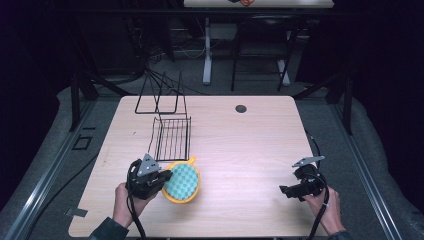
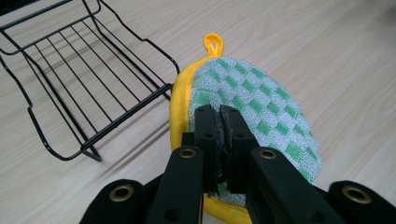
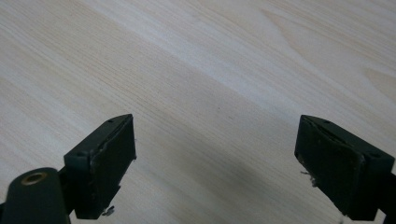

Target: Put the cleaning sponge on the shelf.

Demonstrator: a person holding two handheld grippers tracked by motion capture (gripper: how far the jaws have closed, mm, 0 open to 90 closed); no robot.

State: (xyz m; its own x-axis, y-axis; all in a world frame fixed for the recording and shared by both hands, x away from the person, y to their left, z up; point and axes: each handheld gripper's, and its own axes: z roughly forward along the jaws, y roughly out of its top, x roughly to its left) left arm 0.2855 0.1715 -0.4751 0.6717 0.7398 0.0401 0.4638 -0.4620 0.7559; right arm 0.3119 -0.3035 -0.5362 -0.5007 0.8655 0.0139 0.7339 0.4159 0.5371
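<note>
Potholder [image 2: 254,100] beside wire rack [image 2: 84,84], outside it

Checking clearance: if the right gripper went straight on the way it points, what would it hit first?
Probably just the bare wooden table. The right gripper is open and angled down at plain tabletop, nothing between its jaws, though depth is hard to judge.

Rack [image 1: 171,135] blocks tabletop [image 1: 250,145] far-left, mitt [image 1: 182,182] just beside it; centre & right bare wood, open for passing.
</note>
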